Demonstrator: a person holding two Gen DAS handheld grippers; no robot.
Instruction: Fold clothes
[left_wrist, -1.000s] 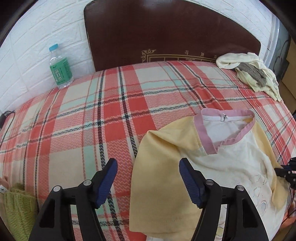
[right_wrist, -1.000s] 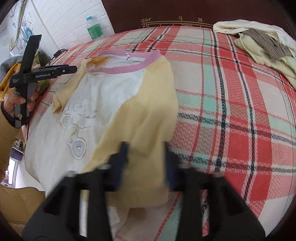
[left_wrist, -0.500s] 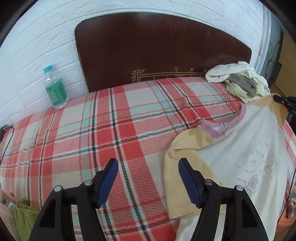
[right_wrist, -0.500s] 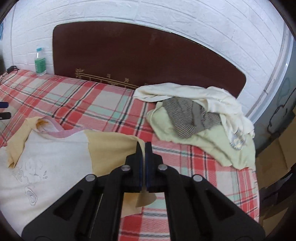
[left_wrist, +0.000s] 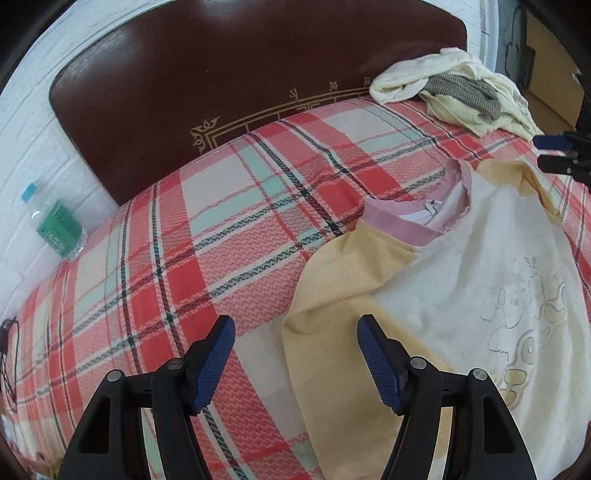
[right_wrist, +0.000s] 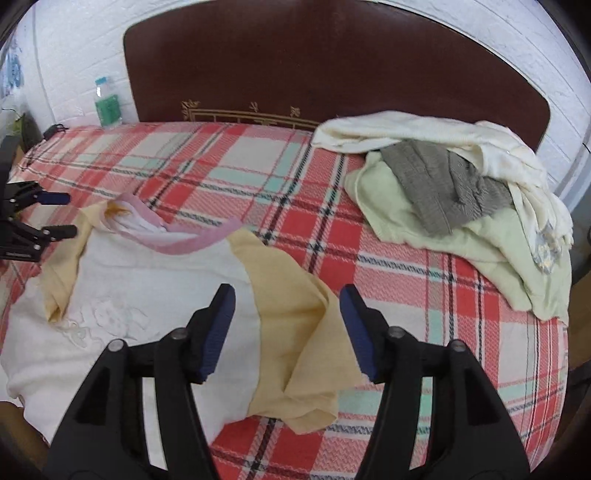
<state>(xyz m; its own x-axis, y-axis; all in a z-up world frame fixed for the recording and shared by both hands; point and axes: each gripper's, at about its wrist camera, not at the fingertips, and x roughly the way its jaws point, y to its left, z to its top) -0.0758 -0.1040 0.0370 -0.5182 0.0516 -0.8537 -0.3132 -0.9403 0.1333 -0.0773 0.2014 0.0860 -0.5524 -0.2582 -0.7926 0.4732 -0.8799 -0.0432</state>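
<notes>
A white shirt (left_wrist: 480, 280) with yellow sleeves and a pink collar (left_wrist: 399, 221) lies face up on the plaid bed. My left gripper (left_wrist: 295, 350) is open and empty, its right finger over the shirt's yellow sleeve (left_wrist: 332, 295). My right gripper (right_wrist: 286, 325) is open and empty, with the other yellow sleeve (right_wrist: 295, 332) lying rumpled between its fingers. The shirt body (right_wrist: 129, 295) spreads to its left. Each gripper shows at the edge of the other's view, the right one (left_wrist: 554, 151) and the left one (right_wrist: 55, 214).
A heap of cream, pale green and grey striped clothes (right_wrist: 461, 199) lies at the bed's far right corner, also in the left wrist view (left_wrist: 461, 92). A green-labelled water bottle (left_wrist: 51, 218) stands by the dark wooden headboard (right_wrist: 332, 74). A black cable (left_wrist: 7, 332) lies at the left edge.
My right gripper was shut on the yellow sleeve half a second ago; it is open now and the sleeve has dropped onto the bed. The shirt lies flatter. My left gripper stayed open.
</notes>
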